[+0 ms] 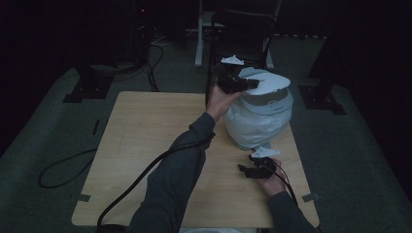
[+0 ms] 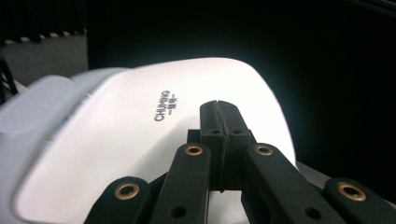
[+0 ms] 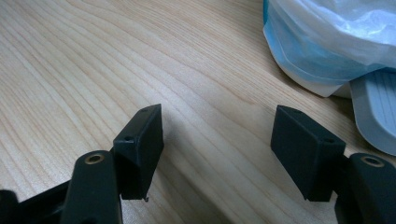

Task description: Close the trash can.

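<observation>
- A dim room seen from above, with a light wooden surface (image 1: 145, 145) in the middle and dark carpet around it
- A small white bin (image 1: 257, 116) lined with a white plastic bag (image 1: 248, 127) stands on the right far part of the surface
- The bin's white lid (image 1: 269, 83) sits raised at a tilt; the left gripper view shows small grey lettering, "CHUMING", on its top
- The left hand-held gripper (image 1: 250, 85) is held up at the far side, at the near left edge of the lid, the person's left hand (image 1: 219, 99) just below it
- In its own view the left hand-held gripper (image 2: 218, 122) has its two black jaws pressed together over the lid; I cannot tell whether any of the lid is pinched between them
- The right hand-held gripper (image 1: 245, 170) rests low over the surface near the right edge, just in front of the bin, held by the right hand (image 1: 272, 184)
- In its own view the right hand-held gripper (image 3: 217, 140) has jaws spread wide with bare wood between them; the bagged base of the bin lies to the far right
</observation>
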`<state>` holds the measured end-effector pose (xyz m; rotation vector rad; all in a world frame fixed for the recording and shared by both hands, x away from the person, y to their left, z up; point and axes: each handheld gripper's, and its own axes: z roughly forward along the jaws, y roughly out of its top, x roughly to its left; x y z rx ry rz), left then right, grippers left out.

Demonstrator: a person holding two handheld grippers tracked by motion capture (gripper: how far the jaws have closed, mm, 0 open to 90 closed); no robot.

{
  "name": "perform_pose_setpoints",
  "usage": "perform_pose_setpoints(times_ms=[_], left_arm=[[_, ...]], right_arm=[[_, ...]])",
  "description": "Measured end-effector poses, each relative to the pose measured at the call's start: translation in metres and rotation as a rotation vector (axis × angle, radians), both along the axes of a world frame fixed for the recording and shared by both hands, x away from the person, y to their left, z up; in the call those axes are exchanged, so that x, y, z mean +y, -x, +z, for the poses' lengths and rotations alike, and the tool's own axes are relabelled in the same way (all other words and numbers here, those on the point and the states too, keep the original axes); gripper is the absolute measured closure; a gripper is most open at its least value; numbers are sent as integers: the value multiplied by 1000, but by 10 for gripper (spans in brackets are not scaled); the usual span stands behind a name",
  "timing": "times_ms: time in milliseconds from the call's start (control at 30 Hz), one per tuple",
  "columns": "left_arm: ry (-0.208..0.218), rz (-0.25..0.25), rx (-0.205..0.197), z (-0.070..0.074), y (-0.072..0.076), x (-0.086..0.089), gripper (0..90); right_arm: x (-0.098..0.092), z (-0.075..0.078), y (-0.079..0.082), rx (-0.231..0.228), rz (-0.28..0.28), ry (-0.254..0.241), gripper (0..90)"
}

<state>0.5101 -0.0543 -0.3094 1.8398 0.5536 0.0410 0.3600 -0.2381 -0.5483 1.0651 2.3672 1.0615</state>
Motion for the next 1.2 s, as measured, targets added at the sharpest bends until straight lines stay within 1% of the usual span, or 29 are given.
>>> perform_pose_setpoints(times_ms=[233,267,367,433,467,533,733,833,867,900,1033,1100,1167,1200], left_arm=[[-31,-20,26,-8,1,-11,900],[-40,-25,24,-9,2,-13,900],[-49,-34,29,-11,3,-18,900],[-69,-35,32,-13,3,-22,900],[-67,-39,31,-14,4,-23,900],[-67,-44,33,-14,5,-24,900],[-91,-45,34,-12,5,-24,900],[-89,-38,34,-13,6,-24,900],[-115,-36,34,-13,6,-25,900],[-115,-37,24,-13,8,-25,900],[-129,-29,6,-11,9,-25,900],[-129,-21,-3,-10,10,-21,900],[-120,-14,-16,-7,11,-16,900],[-105,-8,-22,-4,12,-10,900]], right_arm=[[0,0,0,-2,6,4,334],[0,0,0,-2,6,4,334],[0,0,0,-2,6,4,334],[0,0,0,-2,6,4,334],[0,0,0,-2,6,3,334],[0,0,0,-2,6,4,334],[0,0,0,-2,7,4,334],[0,0,0,-2,7,3,334],[0,0,0,-2,7,3,334],[0,0,0,-2,6,3,334],[1,0,0,-1,4,0,333],[0,0,0,-2,6,2,334],[0,0,0,-2,7,3,334],[0,0,0,-1,6,0,334]])
